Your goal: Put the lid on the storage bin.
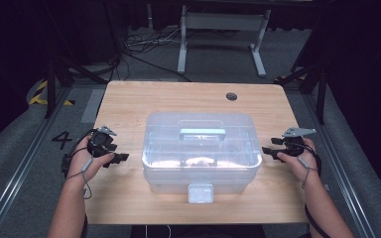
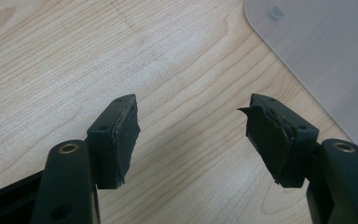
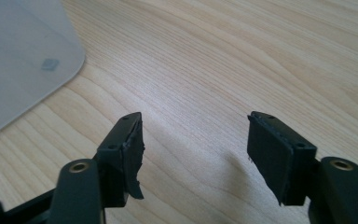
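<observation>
On the left, the left gripper (image 1: 121, 158) hung over the wooden table (image 1: 129, 99), jaws spread wide with nothing between them; its own view showed bare pads (image 2: 123, 135) above the wood grain and a corner of the clear storage box (image 2: 326, 51) just off to one side. Centre stage, that box (image 1: 201, 148) sat in the middle of the table, lid on, its pale handle (image 1: 202, 133) lying flat on top and the front latch (image 1: 200, 193) facing the person. Over on the right, the right gripper (image 1: 269, 151) mirrored its partner, jaws released, empty, pointing in at the box's right end. This looked like the approach, both tools flanking the box, neither touching it. The next move likely called for closing in, either on the latch or the sides.
</observation>
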The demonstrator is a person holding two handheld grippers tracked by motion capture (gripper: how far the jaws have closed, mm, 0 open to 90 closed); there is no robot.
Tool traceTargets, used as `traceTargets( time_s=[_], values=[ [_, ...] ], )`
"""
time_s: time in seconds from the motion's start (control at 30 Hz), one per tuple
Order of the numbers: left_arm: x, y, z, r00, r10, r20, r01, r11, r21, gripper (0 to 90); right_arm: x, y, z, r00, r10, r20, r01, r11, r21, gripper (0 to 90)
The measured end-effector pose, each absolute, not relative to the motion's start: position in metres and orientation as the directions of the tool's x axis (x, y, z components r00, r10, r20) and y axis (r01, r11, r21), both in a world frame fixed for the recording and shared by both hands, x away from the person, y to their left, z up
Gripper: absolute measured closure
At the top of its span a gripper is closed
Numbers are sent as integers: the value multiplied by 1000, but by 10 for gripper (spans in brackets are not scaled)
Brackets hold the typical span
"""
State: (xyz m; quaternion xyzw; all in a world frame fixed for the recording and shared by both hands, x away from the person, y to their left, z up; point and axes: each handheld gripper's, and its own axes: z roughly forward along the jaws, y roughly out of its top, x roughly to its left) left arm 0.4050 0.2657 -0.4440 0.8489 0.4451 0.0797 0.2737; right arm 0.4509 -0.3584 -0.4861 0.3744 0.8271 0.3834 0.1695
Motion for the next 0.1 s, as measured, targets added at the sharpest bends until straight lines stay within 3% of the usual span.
traceTargets(
  time_s=[0.1],
  values=[
    [405, 267, -444, 588, 801, -114, 714, -447, 540, 346, 451, -359, -484, -652, 758, 19, 487, 399, 777, 327]
  ],
)
